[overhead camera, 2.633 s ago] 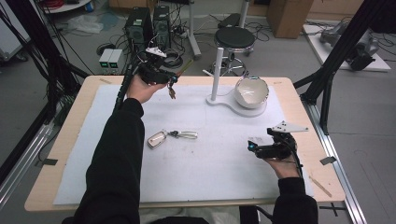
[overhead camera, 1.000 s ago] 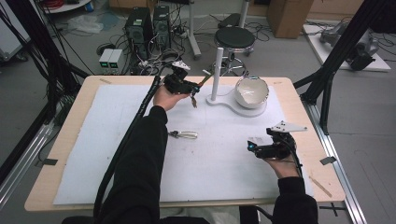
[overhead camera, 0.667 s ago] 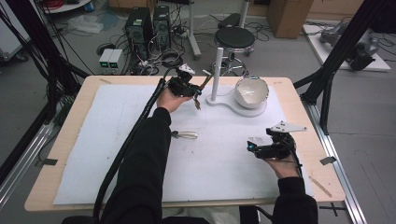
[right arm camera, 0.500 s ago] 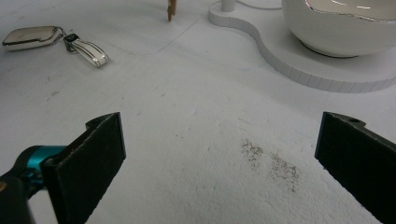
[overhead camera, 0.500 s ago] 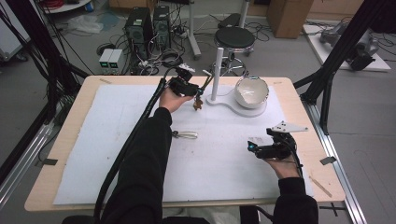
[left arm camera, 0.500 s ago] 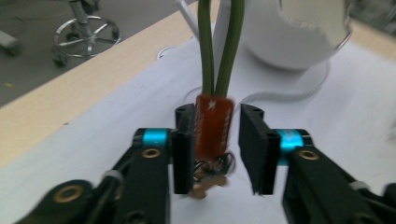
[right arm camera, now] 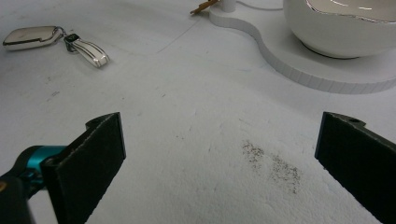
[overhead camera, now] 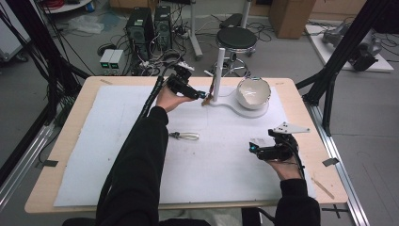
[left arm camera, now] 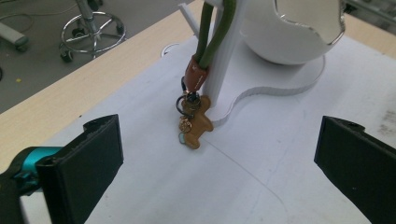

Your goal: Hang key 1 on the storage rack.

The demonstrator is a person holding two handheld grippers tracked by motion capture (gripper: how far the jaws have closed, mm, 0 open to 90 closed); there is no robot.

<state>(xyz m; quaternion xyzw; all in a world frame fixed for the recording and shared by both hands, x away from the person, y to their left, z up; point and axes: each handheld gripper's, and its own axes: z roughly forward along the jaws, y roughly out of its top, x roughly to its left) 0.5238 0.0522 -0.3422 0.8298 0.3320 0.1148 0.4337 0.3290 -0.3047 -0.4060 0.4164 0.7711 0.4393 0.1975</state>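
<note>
Counter [overhead camera: 70,155] under a white mat is carrying a white stand with post and bowl [overhead camera: 244,101] near its far edge; the left gripper [overhead camera: 200,94] is hovering just beside the post, while the right gripper [overhead camera: 256,149] is idling near the right edge.

Left gripper view: jaws are standing spread and empty, the green-looped gingerbread-man keychain [left arm camera: 196,122] hanging straight ahead, long axis vertical.

Right gripper view: jaws are gaping apart; a silver key fob [right arm camera: 30,37] is lying far left.
</note>
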